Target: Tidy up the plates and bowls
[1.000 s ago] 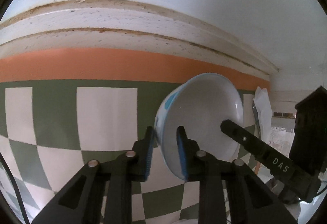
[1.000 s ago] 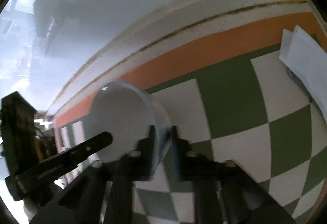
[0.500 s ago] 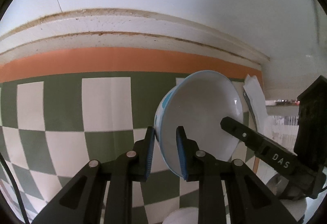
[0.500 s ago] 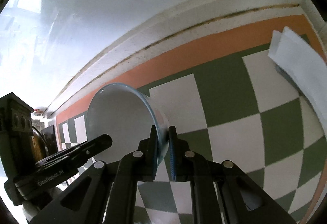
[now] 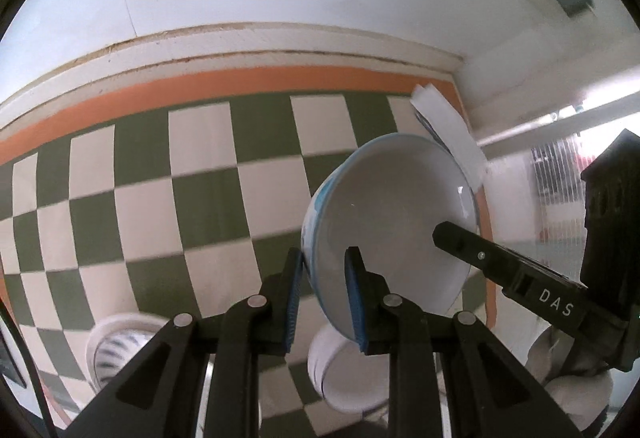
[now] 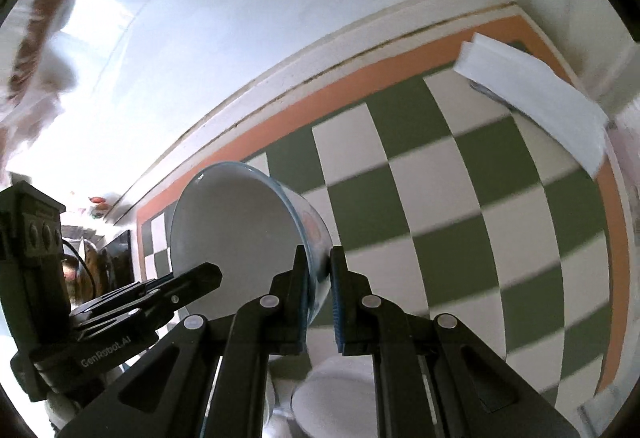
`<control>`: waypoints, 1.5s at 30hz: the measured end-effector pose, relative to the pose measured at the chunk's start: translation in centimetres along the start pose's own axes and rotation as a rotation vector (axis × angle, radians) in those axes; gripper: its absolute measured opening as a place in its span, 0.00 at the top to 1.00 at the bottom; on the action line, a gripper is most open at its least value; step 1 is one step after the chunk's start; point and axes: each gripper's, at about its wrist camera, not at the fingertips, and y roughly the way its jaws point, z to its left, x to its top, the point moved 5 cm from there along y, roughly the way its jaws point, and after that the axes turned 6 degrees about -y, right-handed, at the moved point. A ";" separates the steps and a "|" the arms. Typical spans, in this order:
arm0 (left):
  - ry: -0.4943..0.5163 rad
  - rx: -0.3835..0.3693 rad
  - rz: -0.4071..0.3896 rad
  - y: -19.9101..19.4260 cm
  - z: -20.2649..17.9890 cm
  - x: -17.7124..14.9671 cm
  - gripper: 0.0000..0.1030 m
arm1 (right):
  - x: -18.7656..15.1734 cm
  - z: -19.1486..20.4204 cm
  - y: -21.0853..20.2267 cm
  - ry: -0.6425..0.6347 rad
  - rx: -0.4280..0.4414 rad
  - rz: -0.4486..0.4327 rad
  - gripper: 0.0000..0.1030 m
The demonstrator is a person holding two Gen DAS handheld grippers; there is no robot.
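Both grippers have risen, revealing more checkered cloth [image 5: 208, 174] and crockery below. Left gripper [image 5: 322, 292] clamps the near rim of a blue-trimmed white bowl [image 5: 392, 214]; right gripper [image 6: 319, 294] pinches the opposite rim [image 6: 240, 222]. Bowl hangs tilted and empty, apparently mid-transfer. At 7 o'clock in the left view sits a patterned bowl [image 5: 120, 350]; at 6 o'clock, stacked white bowls [image 5: 344, 378], contents unclear.

Bright daylight floods in from a window [image 5: 560, 174] at the far right and washes it out. Checkered cloth [image 6: 460, 198] is slightly motion-blurred; fisheye bends edges, corners black.
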 end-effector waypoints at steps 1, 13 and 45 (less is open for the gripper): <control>0.005 -0.001 0.002 -0.2 -0.1 -0.7 0.81 | -1.0 -0.1 -0.7 0.006 0.003 -0.003 0.89; 0.059 0.001 0.074 -0.2 -0.4 -10.0 0.81 | -12.2 -1.1 -2.9 0.036 -0.010 0.032 0.89; 0.053 0.128 0.152 5.9 -0.6 -11.5 0.81 | -13.8 -5.2 1.5 0.084 -0.062 0.189 0.87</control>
